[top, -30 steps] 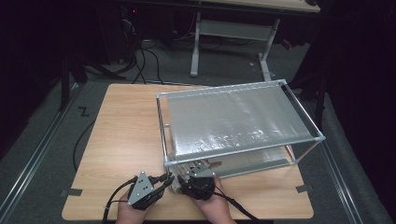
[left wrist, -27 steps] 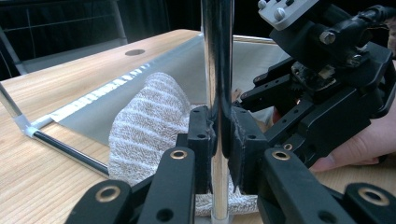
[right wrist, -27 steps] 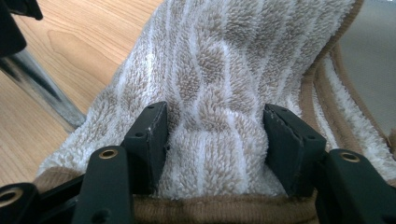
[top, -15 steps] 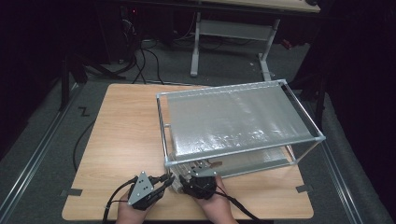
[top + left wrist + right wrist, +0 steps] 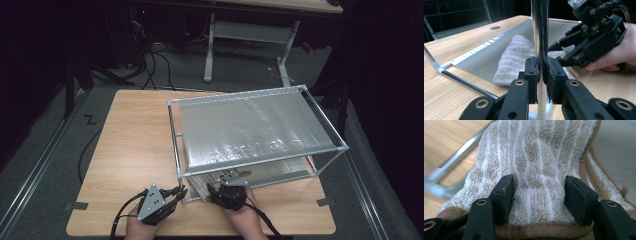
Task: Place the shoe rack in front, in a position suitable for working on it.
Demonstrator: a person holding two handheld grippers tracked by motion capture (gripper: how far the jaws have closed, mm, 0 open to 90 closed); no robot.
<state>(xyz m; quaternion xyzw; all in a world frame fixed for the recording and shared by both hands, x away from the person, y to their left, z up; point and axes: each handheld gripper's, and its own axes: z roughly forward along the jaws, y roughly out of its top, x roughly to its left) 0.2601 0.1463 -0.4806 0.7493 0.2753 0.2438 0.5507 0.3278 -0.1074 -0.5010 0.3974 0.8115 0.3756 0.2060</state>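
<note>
Wooden tabletop (image 5: 130, 150), no legible writing or labels. Metal-tube rack (image 5: 260, 135) with two grey sheet shelves; the lower shelf holds one folded beige-and-white striped towel (image 5: 536, 170) at its near left corner. Left hand-held gripper (image 5: 541, 75): jaws clamped on the rack's front corner post (image 5: 539, 37). Right hand-held gripper (image 5: 539, 195): jaws spread apart over the towel's near edge, pads on the pile, no squeeze visible.

Left gripper (image 5: 541, 75) jaws clamp the upright chrome post (image 5: 539, 30); striped towel (image 5: 516, 57) behind.

Wooden table (image 5: 130, 150), white desk frame (image 5: 245, 35), floor cables (image 5: 150, 60).
</note>
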